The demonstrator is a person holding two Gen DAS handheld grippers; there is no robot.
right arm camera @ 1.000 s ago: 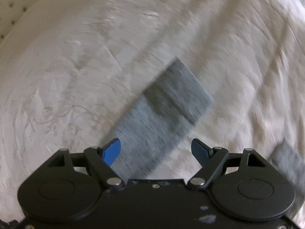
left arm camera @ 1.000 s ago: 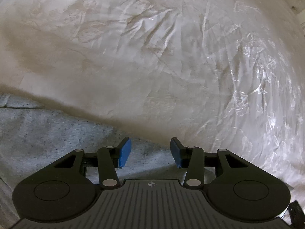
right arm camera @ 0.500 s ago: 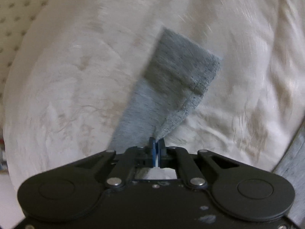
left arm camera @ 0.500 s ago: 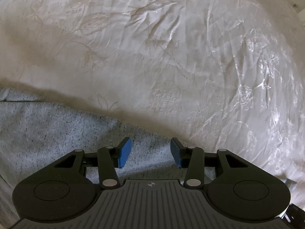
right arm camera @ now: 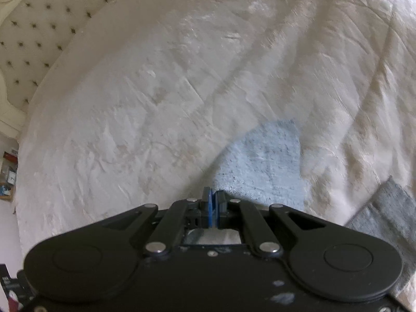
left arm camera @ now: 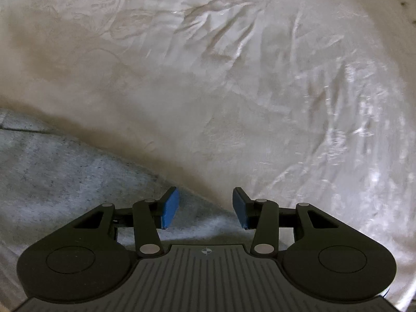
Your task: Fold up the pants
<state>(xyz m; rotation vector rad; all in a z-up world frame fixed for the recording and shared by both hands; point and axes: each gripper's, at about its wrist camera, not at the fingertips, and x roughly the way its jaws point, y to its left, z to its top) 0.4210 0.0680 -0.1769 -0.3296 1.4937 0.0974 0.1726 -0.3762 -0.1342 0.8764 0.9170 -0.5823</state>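
Grey marl pants lie on a cream bedspread. In the left wrist view the pants (left arm camera: 65, 179) fill the lower left, and their edge runs diagonally under my left gripper (left arm camera: 205, 202), which is open just above the cloth. In the right wrist view my right gripper (right arm camera: 213, 208) is shut on the end of a pant leg (right arm camera: 267, 163), which hangs lifted in front of it. Another part of the pants (right arm camera: 387, 210) lies at the right edge.
The embroidered cream bedspread (left arm camera: 234, 78) covers the bed all around. A tufted cream headboard (right arm camera: 33, 26) stands at the upper left in the right wrist view. Small items on a shelf (right arm camera: 7, 171) show past the bed's left edge.
My right gripper closed on the pant leg end and lifted it, swinging toward the headboard side. My left gripper stayed open over the pants edge and barely shifted.
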